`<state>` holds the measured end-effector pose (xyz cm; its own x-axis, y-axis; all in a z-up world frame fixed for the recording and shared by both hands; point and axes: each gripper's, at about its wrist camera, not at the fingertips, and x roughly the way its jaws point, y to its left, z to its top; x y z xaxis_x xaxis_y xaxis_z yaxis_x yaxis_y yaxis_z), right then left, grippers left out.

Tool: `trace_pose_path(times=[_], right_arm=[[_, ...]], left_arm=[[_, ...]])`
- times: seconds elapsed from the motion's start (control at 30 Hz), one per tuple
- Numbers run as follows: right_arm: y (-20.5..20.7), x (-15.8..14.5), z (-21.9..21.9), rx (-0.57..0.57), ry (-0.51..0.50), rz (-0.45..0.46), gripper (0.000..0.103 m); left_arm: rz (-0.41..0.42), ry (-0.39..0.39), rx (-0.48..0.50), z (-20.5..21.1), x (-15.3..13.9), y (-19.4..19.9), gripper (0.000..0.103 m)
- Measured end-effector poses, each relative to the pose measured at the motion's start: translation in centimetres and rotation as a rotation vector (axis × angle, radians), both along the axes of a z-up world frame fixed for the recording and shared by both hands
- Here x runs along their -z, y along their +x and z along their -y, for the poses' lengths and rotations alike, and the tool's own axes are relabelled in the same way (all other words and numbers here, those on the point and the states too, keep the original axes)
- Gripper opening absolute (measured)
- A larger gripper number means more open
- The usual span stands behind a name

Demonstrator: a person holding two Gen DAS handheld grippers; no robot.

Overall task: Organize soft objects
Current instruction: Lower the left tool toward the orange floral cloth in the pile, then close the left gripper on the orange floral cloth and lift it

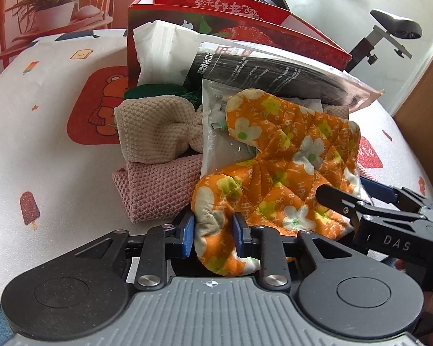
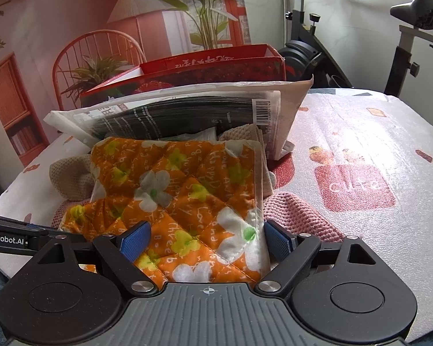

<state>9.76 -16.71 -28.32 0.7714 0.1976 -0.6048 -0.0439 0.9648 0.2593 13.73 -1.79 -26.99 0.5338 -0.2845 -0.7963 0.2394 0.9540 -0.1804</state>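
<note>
A: Left wrist view first. How much of the oven mitt (image 1: 285, 178) can you see?

B: Most of it, though its near edge drops behind your left gripper (image 1: 213, 232) and its far corner is covered by your right gripper (image 1: 358, 199). The mitt lies on top of the pile on the patterned surface (image 1: 43, 132), over a beige cloth (image 1: 156, 132), a pink cloth (image 1: 158, 187) and a clear packet (image 1: 216, 132).

A: Which way does it run?

B: Its long side goes from near left to far right in that view, thumb lobe toward you, the rounded tip pointing away at the red box (image 1: 245, 26).

A: And the jaws?

B: Your left jaws are pinching the thumb lobe; the blue pads press its sides. Your right jaws stand spread wide, straddling the mitt's cuff end in the right wrist view, and I cannot tell whether the pads touch it.

A: Anything else unclear?

B: The black printed packet (image 2: 173, 115) hides whatever lies behind it.
</note>
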Motion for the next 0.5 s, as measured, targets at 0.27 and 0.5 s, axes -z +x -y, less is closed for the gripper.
trace_pose_path(times=[0.27, 0.5], right_arm=[[0.11, 0.34, 0.49, 0.015, 0.030, -0.022, 0.082], [-0.28, -0.32, 0.07, -0.006, 0.016, -0.013, 0.060]], left_arm=[[-0.003, -0.003, -0.014, -0.31, 0.62, 0.35, 0.031], [0.001, -0.002, -0.016, -0.23, 0.85, 0.23, 0.032]])
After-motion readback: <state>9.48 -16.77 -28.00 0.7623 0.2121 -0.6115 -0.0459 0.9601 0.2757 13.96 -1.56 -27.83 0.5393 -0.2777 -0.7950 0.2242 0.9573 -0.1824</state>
